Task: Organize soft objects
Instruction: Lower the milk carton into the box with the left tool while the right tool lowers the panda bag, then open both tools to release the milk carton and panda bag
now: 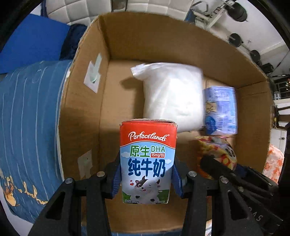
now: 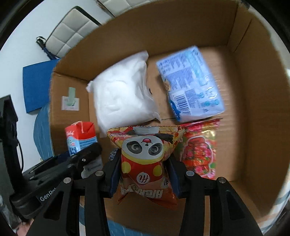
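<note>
Snack bag point(image 2: 145, 163) with the panda face is clamped in the right gripper point(image 2: 143, 172), held over the cardboard box point(image 2: 244, 127); the milk carton point(image 1: 146, 161) is clamped in the left gripper point(image 1: 146, 178) just beside it. The bag is puffy, so a hard squeeze might pop it, and the carton might dent or leak. The two grippers are close and could bump. Ahead of the right gripper lie a white soft pack point(image 2: 123, 94) and a blue tissue pack point(image 2: 192, 85), with a red candy bag point(image 2: 199, 150) just to its right, so a drop could land on them. The box sits on a bed with a blue cover point(image 1: 27, 127), which looks soft and wobbly. A padded white headboard point(image 1: 76, 9) is behind.
</note>
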Tool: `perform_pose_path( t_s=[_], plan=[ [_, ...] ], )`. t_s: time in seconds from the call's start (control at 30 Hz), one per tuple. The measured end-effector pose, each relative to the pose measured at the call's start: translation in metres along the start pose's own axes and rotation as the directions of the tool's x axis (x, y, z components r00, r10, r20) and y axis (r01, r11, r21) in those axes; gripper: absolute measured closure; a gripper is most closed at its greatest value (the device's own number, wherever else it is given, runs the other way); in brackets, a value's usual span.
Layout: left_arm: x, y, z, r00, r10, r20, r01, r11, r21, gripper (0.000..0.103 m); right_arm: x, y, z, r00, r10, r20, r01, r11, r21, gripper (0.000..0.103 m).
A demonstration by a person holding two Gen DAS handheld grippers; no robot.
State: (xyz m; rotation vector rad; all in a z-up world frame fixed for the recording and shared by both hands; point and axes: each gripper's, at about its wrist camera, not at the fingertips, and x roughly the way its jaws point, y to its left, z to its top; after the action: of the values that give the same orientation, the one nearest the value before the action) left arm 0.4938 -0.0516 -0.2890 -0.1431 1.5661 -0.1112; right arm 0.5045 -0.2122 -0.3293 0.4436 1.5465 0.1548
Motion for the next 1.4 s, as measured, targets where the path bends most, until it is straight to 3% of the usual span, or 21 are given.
perform_pose_path(
  t_s=[0.13,0.47,0.67,1.0,1.17,1.4],
  plan=[
    [0.013,0.01,0.002,0.999,-0.003,-0.032,0.003,1.0,-0.021,0.059,0.031,-0.005,0.006,0.997,0.025,-0.078,-0.023,1.0,0.021,0.055],
    [0.035,0.007,0.007,0.996,0.001,-0.091,0.0,1.0,0.008,0.059,0.048,-0.004,0.007,0.978,-0.206,-0.025,0.203,0.975,-0.088,0.055],
    [0.047,-0.001,0.007,0.994,0.045,-0.101,-0.042,0.998,0.04,0.059,0.054,-0.006,0.006,0.98,-0.197,-0.024,0.193,0.976,-0.098,0.054],
    [0.043,0.003,0.009,0.993,0.037,-0.109,-0.035,0.999,0.028,0.055,0.075,0.004,0.006,0.98,-0.19,-0.06,0.18,0.974,-0.135,0.053],
    [0.032,0.003,0.008,0.994,0.03,-0.1,-0.03,1.0,0.011,0.055,0.056,-0.001,0.013,0.978,-0.204,-0.04,0.196,0.968,-0.154,0.043],
    [0.016,0.004,0.004,0.997,0.05,-0.055,-0.049,0.999,0.021,0.055,0.036,0.002,0.004,0.971,-0.24,0.01,0.238,0.957,-0.168,0.04]
  ],
)
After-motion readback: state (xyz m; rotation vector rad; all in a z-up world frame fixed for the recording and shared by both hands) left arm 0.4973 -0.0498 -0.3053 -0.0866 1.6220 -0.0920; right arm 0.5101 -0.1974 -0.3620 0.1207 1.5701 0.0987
